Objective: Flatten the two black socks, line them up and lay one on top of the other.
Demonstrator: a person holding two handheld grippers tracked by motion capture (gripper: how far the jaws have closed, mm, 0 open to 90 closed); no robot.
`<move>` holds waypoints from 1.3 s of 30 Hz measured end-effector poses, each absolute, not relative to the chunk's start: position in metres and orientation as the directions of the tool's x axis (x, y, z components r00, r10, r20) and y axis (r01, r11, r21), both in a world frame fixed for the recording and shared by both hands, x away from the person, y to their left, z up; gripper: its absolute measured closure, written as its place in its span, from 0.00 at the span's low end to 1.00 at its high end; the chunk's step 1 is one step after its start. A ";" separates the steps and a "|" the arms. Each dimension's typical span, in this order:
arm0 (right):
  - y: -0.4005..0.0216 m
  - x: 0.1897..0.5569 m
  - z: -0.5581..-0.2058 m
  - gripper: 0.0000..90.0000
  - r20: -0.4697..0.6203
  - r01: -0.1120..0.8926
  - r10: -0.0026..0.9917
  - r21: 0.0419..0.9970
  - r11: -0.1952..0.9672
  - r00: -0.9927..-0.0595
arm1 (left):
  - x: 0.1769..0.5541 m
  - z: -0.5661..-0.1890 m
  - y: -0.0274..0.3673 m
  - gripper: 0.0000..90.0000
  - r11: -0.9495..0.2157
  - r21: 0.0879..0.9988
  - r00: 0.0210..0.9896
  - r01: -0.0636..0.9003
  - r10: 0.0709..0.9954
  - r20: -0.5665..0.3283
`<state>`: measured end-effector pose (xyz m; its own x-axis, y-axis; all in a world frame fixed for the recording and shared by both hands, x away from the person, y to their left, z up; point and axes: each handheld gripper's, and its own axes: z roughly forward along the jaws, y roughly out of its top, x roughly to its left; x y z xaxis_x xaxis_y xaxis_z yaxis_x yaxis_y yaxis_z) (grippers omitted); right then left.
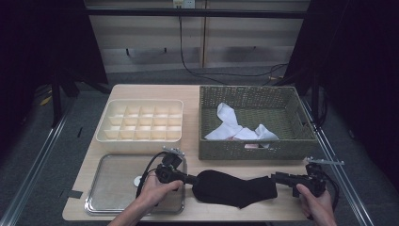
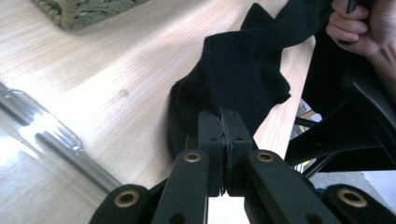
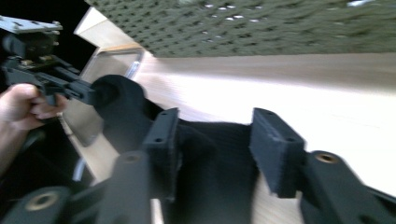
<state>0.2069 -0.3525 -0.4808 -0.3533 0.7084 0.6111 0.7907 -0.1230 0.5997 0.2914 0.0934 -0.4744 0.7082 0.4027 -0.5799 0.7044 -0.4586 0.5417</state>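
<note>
Black sock stretched between my two grippers at the near edge of the table.

My left gripper (image 2: 224,126) has its jaws pinched tight on one end of the black sock (image 1: 233,188), the cloth bunched between the pads. My right gripper (image 3: 212,149) has its jaws parted, with the sock's other end lying between them on the wood and the pads standing off the cloth. The sock lies flat on the table (image 1: 193,99), just in front of the woven basket (image 1: 254,99) that holds white cloth (image 1: 230,125), and just to the right of the metal tray (image 1: 110,183). The cream compartment box (image 1: 141,121) sits behind the tray.
</note>
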 end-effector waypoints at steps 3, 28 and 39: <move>-0.353 0.197 -0.477 0.49 0.595 0.786 0.721 0.608 -0.114 -0.355 | 0.291 -0.475 0.094 0.99 -0.453 0.541 0.704 0.709 0.405 -0.584; -0.337 0.203 -0.493 0.83 0.493 0.805 0.797 0.593 -0.015 -0.348 | 0.292 -0.475 0.095 0.90 -0.447 0.556 0.713 0.701 0.418 -0.563; -0.337 0.195 -0.483 0.96 0.502 0.780 0.777 0.625 -0.024 -0.379 | 0.294 -0.474 0.088 0.69 -0.447 0.573 0.726 0.687 0.456 -0.514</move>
